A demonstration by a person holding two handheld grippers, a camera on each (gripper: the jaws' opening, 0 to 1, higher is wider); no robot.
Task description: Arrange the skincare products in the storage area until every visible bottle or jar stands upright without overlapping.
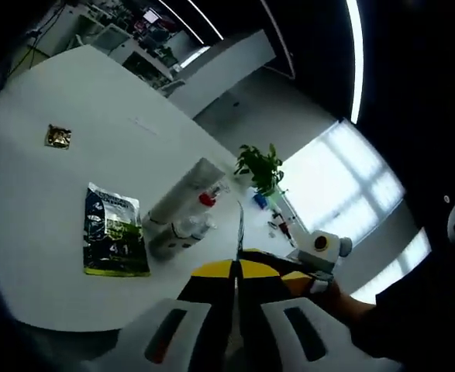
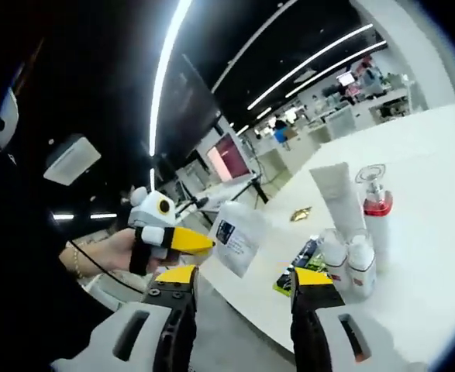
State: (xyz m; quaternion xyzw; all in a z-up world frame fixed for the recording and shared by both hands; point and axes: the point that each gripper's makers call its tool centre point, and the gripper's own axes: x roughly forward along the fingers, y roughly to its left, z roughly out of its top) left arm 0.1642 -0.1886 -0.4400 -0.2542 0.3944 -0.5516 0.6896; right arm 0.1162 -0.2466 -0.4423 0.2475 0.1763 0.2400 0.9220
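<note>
Left gripper view, own gripper: we see the two yellow-tipped jaws pressed together, nothing between them.
Left gripper view, table: white and wide, it carries all the things.
Left gripper view, products: a white tube, a pump bottle with a red collar and some small bottles stand close together near the table edge.
Left gripper view, pouch: dark with green print, flat on the table just beside the products.
Left gripper view, other things: a small gold packet lies well apart; a plant is past the table.
Right gripper view, own gripper: we see its jaws wide apart and empty.
Right gripper view, left gripper: a hand holds it off the table, yellow tip closed on a white packet.
Right gripper view, products: tube, pump bottle and two small bottles stand upright, touching or nearly so.
</note>
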